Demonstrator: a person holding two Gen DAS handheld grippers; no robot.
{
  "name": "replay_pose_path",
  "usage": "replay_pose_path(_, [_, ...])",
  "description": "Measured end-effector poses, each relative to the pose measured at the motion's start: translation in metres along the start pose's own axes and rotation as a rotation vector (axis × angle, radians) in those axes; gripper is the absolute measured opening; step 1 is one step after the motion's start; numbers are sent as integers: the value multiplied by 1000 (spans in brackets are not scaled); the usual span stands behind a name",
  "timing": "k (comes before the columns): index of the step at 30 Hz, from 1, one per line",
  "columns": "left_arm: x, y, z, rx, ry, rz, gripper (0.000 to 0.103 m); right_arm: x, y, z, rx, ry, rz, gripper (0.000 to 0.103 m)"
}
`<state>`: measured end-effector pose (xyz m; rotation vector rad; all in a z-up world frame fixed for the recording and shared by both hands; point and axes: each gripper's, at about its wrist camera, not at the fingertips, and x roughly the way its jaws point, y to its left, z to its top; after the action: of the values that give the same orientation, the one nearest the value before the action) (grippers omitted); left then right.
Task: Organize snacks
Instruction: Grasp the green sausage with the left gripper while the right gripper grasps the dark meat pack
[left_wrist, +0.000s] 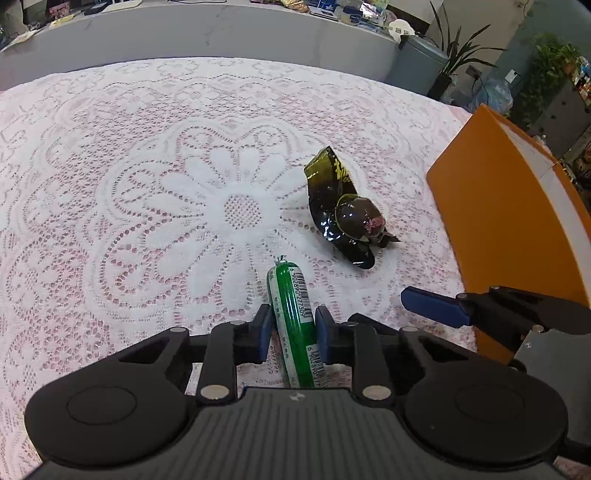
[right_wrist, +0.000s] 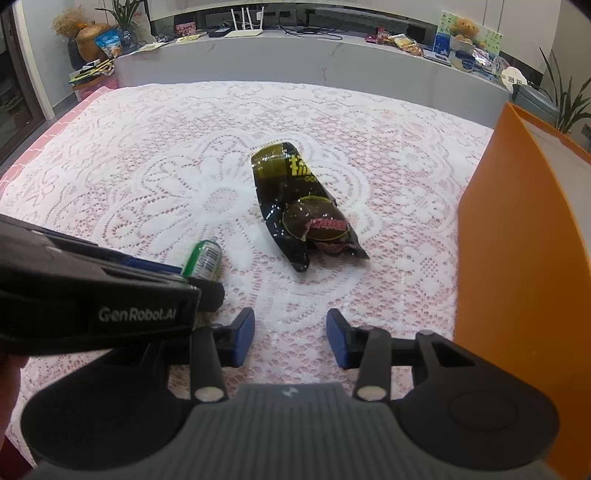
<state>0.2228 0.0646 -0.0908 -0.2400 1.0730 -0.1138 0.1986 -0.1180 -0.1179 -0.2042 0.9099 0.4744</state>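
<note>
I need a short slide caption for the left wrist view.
Left gripper shut on green sausage stick; dark snack packet lies beyond.

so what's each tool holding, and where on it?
Left tool: green tube, pinched mid-length. Right tool: open, nothing held.

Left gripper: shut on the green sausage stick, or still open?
Shut. The left gripper has both blue pads pressed against the green sausage stick, which lies on the lace tablecloth.
</note>
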Motion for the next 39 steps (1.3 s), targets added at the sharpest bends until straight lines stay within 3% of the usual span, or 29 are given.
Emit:
replay_pose_path(7, [-21, 20, 21, 22, -61, 84, 25, -2, -3, 23, -22, -36, -15, 43])
replay_pose_path(11, [-14, 40, 28, -20, -50, 51, 25, 5, 0, 41, -49, -63, -42, 57])
replay_pose_path(21, [-3, 42, 28, -7, 20, 82, 29, 38, -4, 55, -61, -26, -59, 62])
replay_pose_path(29, [-5, 39, 25, 11, 17, 83, 29, 52, -5, 53, -37, -4, -39, 67])
replay_pose_path(36, [-7, 41, 24, -2, 4, 63, 25, 50, -7, 53, -37, -6, -44, 58])
replay_pose_path(38, [-8, 40, 23, -3, 2, 61, 24, 49, -7, 54, -38, -7, -55, 46])
replay_pose_path(39, [-8, 41, 23, -2, 2, 61, 24, 48, -8, 54, -40, -9, -62, 45])
